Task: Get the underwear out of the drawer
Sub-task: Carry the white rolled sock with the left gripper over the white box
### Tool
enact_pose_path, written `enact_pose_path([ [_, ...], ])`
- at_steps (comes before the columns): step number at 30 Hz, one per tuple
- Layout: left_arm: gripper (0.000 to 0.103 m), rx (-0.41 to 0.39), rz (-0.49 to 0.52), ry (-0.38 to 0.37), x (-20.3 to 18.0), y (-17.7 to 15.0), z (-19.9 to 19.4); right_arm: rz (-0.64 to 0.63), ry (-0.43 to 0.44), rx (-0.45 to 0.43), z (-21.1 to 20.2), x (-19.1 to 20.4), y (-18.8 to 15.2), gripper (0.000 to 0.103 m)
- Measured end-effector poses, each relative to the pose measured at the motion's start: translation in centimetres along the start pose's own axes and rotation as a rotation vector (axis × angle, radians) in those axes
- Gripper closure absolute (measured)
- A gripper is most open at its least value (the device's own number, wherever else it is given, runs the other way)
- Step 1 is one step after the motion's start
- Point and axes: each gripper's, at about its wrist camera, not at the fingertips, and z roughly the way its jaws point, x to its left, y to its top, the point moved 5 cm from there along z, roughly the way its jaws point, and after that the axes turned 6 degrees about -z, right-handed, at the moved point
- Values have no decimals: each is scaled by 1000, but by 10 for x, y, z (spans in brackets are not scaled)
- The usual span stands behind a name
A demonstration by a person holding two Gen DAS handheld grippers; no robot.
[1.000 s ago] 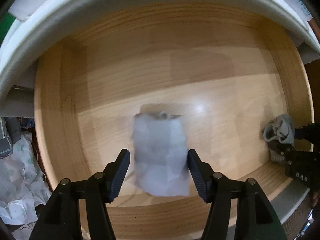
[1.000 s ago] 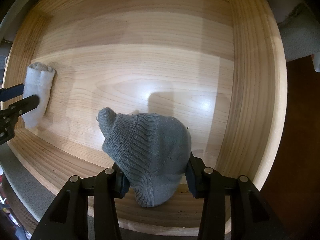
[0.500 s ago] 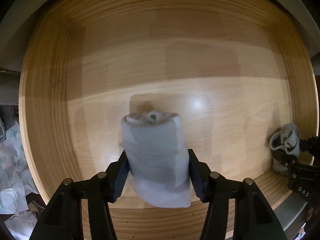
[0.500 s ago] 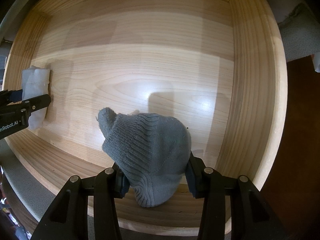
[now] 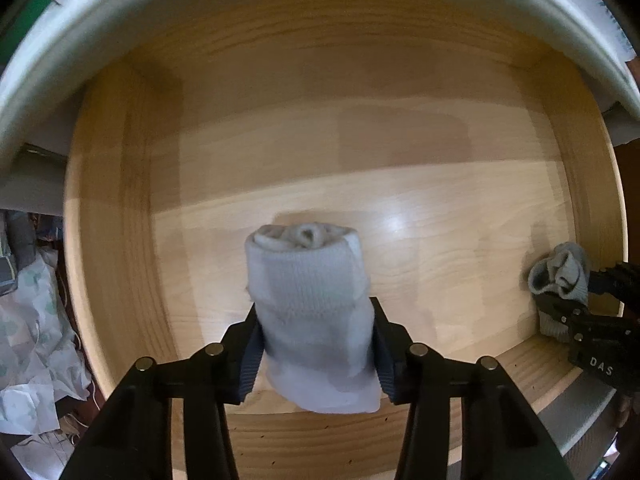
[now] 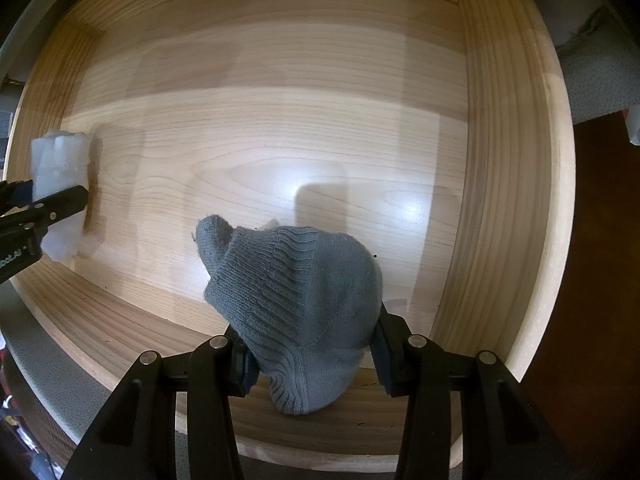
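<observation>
Two rolled bundles sit pinched over the pale wooden drawer point(image 6: 500, 160) floor: our left gripper point(image 5: 316, 344), jaws just closing, clasps the white knit roll point(image 5: 312, 312), our right gripper point(image 6: 312, 356) clenches the grey ribbed roll point(image 6: 296, 304), ready for lifting.

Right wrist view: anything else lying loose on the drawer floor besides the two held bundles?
No: the drawer floor shows bare wood around the grey bundle and white bundle.

Left gripper point(image 5: 316, 354): black angular arms showing silver round screws, carrying dark ribbed fingers point(image 5: 249, 354). Right gripper point(image 6: 312, 356): matching black build, bearing white "DAS" lettering on its side.
</observation>
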Motion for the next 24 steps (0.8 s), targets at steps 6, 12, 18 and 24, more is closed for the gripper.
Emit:
enact_pose_path([
  [6,55,-26,-4,-2,8,-8,-21,1,0,-1,0,0,1,63],
  [12,55,-64,-10,-6,16,-19,-46,-1,-1,1,0,-1,2,63],
  [18,55,-124,-20,-1,19,-28,-75,-2,-1,1,0,-1,2,63],
  [24,55,-208,-2,1,16,-36,-114,-2,0,1,0,-1,2,63],
])
